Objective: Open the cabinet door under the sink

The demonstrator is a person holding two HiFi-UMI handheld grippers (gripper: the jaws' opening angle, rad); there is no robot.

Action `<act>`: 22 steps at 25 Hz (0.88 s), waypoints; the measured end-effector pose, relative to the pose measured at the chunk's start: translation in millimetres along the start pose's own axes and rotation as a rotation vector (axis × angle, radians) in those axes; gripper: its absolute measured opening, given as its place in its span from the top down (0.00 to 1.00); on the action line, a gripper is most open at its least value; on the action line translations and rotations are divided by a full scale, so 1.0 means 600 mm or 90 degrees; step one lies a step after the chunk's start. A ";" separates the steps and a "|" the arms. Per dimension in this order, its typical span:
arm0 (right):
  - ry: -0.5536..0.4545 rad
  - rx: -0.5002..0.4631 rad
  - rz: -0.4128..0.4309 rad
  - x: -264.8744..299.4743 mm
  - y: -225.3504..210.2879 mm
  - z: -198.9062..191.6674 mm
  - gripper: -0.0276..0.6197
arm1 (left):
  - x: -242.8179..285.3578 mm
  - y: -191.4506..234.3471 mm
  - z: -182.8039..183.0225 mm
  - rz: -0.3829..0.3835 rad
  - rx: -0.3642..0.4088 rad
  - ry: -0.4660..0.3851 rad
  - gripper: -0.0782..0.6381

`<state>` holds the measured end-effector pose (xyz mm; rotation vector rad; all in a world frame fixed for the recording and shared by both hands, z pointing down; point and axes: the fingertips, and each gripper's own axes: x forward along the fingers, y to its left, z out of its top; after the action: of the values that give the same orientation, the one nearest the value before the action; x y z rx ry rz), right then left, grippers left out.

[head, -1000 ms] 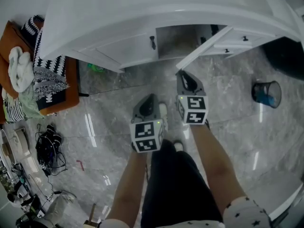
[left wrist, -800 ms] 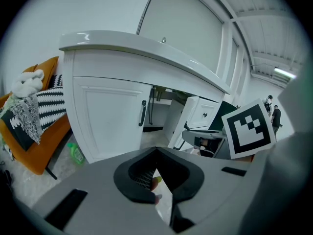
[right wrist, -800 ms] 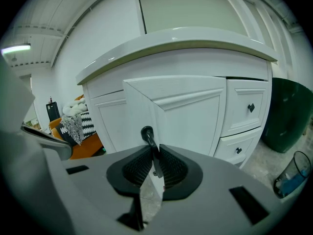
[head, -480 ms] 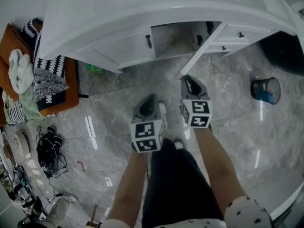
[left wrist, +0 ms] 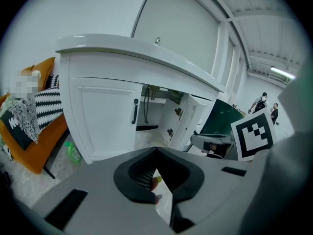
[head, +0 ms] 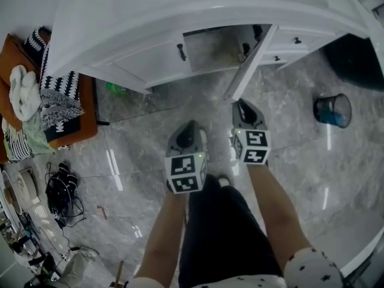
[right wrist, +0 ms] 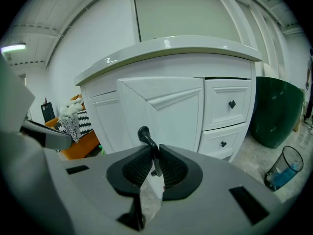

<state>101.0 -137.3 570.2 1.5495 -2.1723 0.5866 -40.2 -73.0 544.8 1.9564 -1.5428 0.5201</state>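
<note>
The head view alone shows both tools together. The right gripper (head: pixel 241 107) meets the free edge of the cabinet door (head: pixel 252 62), which stands well out from the white cabinet (head: pixel 180 17) and leaves the compartment open. The left gripper (head: pixel 188 126) hangs over the floor (head: pixel 138 137), apart from the cabinet.

Only the right gripper view shows the grip, with both pads clamped on the door's black handle (right wrist: pixel 145 135). Only the left gripper view looks into the open compartment, where pipework is visible. It also shows the left jaws pressed together with nothing between them.

Both forearms reach forward from the lower edge of the head view, and both grippers point down and toward the cabinet.

Count:
- two grippers
- two doors, the other being the closed door (head: pixel 147 62)
- two drawers (right wrist: pixel 230 104)
- one dark bin (head: pixel 333 110)
</note>
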 end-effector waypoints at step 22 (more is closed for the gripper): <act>-0.003 0.012 -0.081 -0.076 -0.132 -0.038 0.90 | -0.002 -0.033 -0.022 -0.005 -0.007 0.004 0.89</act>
<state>191.7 -112.7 571.9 1.6855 -2.0593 0.5651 -21.0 -60.3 549.8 1.9493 -1.5300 0.5127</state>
